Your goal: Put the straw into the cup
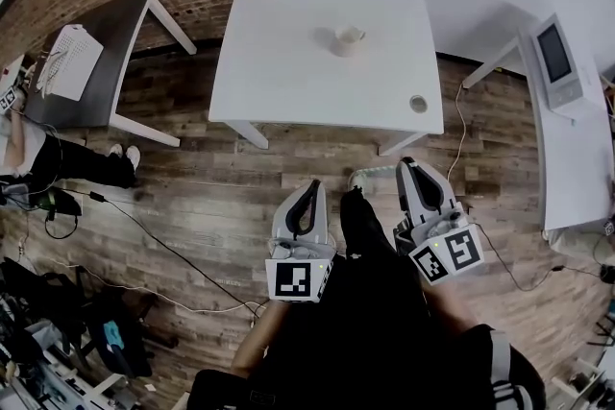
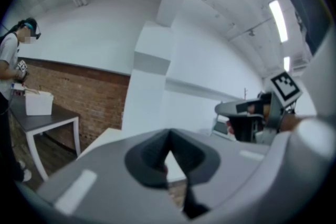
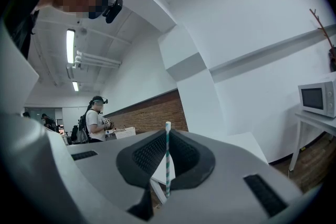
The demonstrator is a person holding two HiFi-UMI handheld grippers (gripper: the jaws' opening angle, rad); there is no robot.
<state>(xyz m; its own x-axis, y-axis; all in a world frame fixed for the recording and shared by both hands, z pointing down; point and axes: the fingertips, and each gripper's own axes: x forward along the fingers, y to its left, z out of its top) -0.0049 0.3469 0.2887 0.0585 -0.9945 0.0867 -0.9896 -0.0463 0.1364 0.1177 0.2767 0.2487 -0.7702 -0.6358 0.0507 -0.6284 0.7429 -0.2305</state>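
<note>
A white cup (image 1: 348, 40) stands on the far half of a white table (image 1: 279, 77), well ahead of both grippers. A teal-and-white striped straw (image 3: 168, 160) stands upright between the jaws of my right gripper (image 3: 168, 136), which is shut on it. In the head view my right gripper (image 1: 407, 166) is held low near my body, short of the table's near edge, and a pale length of the straw (image 1: 373, 172) sticks out to its left. My left gripper (image 1: 310, 190) hangs beside it. Its jaws (image 2: 169, 136) meet with nothing between them.
A small round object (image 1: 418, 104) lies near the table's near right corner. A grey side table (image 1: 106, 62) with a white box (image 1: 67, 60) is at the left, a microwave (image 1: 555, 58) on a shelf at the right. Cables (image 1: 144, 235) cross the wooden floor. A person (image 3: 96, 120) stands far off.
</note>
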